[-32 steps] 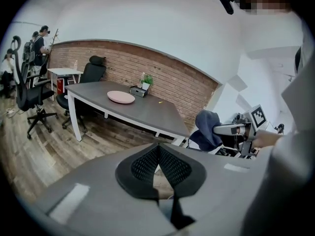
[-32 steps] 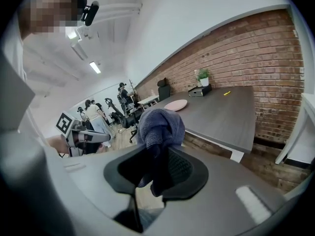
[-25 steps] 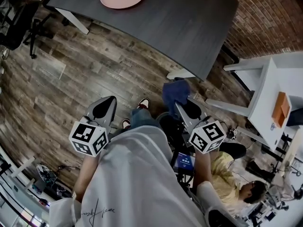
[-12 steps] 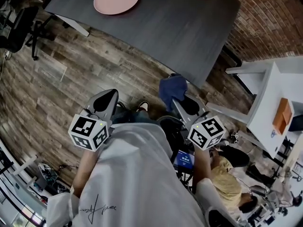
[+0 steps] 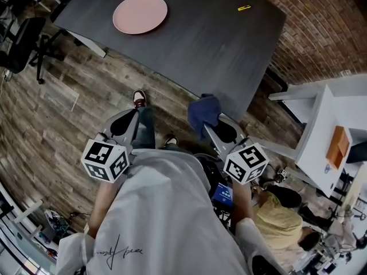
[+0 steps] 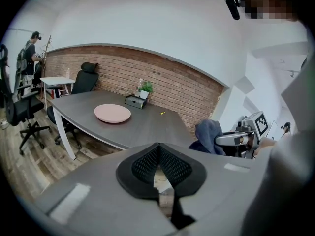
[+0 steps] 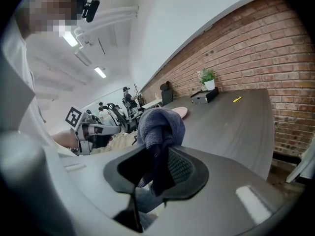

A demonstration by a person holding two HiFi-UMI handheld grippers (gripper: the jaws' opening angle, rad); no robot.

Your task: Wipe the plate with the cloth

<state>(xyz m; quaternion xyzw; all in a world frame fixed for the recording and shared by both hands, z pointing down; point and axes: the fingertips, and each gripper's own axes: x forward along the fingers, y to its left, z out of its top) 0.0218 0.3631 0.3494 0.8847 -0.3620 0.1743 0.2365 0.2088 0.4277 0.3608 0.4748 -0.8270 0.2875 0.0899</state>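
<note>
In the head view, the pink plate (image 5: 140,14) lies on the far part of the dark table (image 5: 218,36), well apart from both tools. The left gripper (image 5: 125,125) and right gripper (image 5: 213,129) hang over the wood floor, short of the table's near edge.

In the left gripper view, its jaws are pressed together with nothing between them — the plate sits ahead on the table.

In the right gripper view, the jaws pinch the blue cloth (image 5: 203,110), which bunches above them and partly covers the distant plate.
</note>
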